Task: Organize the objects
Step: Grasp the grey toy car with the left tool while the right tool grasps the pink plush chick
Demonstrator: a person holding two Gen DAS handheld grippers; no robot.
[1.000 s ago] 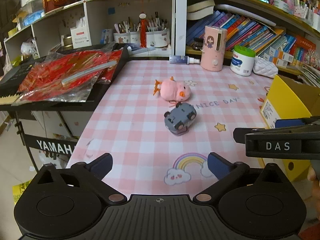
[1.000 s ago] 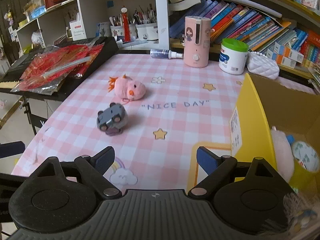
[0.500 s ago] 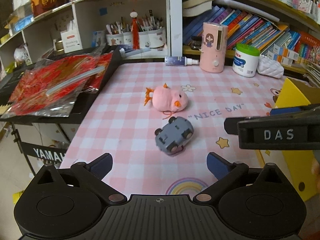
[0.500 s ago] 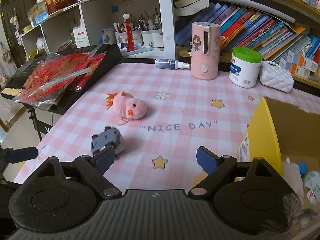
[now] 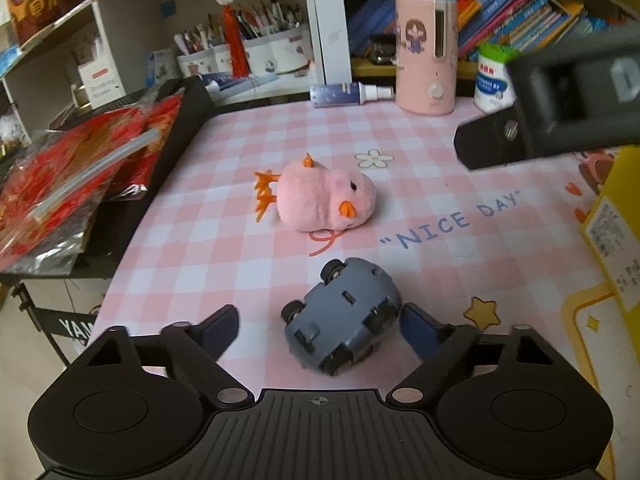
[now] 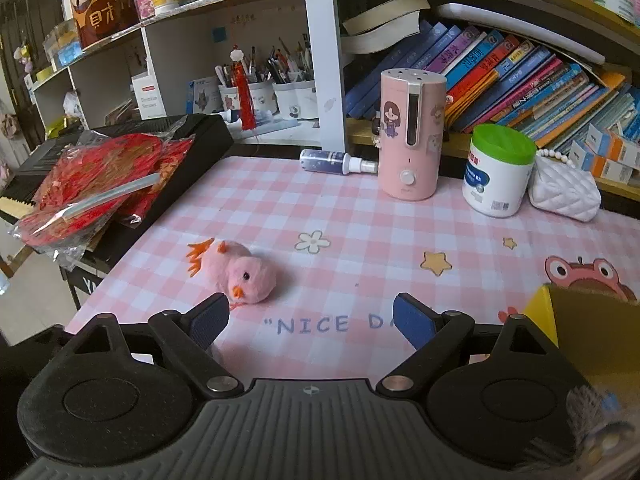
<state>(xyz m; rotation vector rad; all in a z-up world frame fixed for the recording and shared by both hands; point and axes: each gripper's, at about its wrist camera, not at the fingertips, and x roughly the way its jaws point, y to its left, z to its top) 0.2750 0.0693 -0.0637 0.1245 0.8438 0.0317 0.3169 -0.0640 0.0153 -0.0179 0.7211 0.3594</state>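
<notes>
Two spread jaws of the left gripper (image 5: pixel 320 320) now bracket the overturned grey toy car (image 5: pixel 343 318), which a second ago lay well ahead at twelve o'clock; the grab looks imminent. Beyond it, at eleven o'clock, the pink plush chick (image 5: pixel 326 198) lies unmoved, while the right gripper (image 6: pixel 310 320), jaws released and empty, has swung away from the yellow box (image 6: pixel 576 320)

A grey toy car (image 5: pixel 344 316) is lying overturned, wheels up, on the desk (image 5: pixel 224 216); a pink plush chick (image 5: pixel 326 202) is lying on its side just beyond.
</notes>
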